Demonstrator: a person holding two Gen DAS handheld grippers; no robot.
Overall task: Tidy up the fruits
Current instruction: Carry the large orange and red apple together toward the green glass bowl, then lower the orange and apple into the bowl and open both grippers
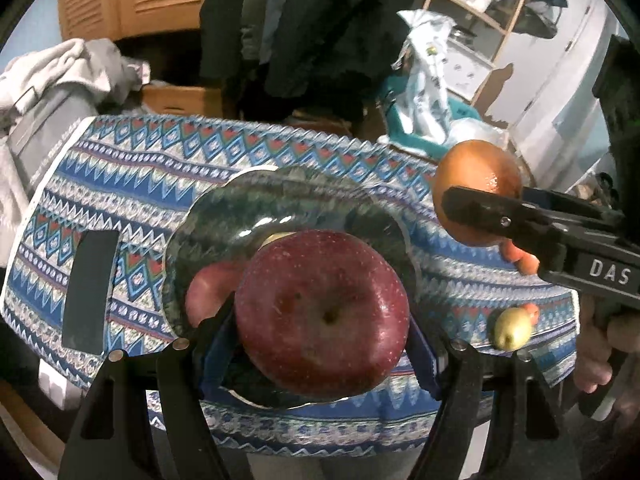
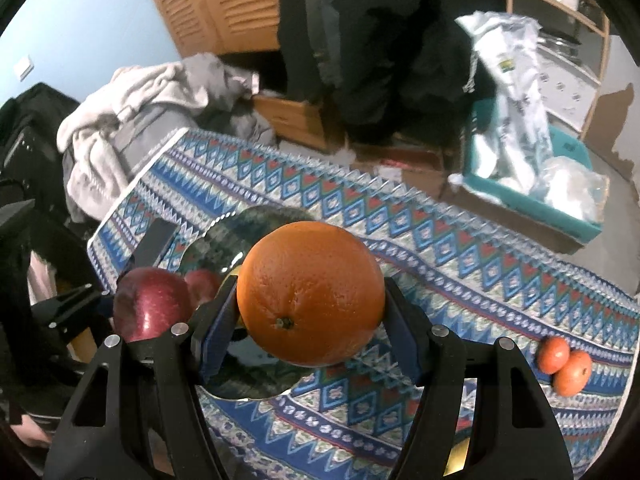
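Observation:
My left gripper (image 1: 322, 332) is shut on a big red apple (image 1: 322, 314) and holds it above the dark green glass plate (image 1: 280, 200). A second red apple (image 1: 208, 292) lies on the plate. My right gripper (image 2: 310, 320) is shut on a large orange (image 2: 310, 292), held over the plate's right edge (image 2: 224, 236). The orange also shows in the left wrist view (image 1: 476, 188), and the held apple shows in the right wrist view (image 2: 152, 304). A small yellow-green fruit (image 1: 512, 328) and two small tangerines (image 2: 564, 364) lie on the patterned cloth (image 2: 440, 264).
A dark flat phone-like object (image 1: 90, 288) lies on the cloth left of the plate. Behind the table are a heap of grey clothes (image 2: 140, 108), a teal bin with plastic bags (image 2: 532, 176), a wooden cabinet and shelves.

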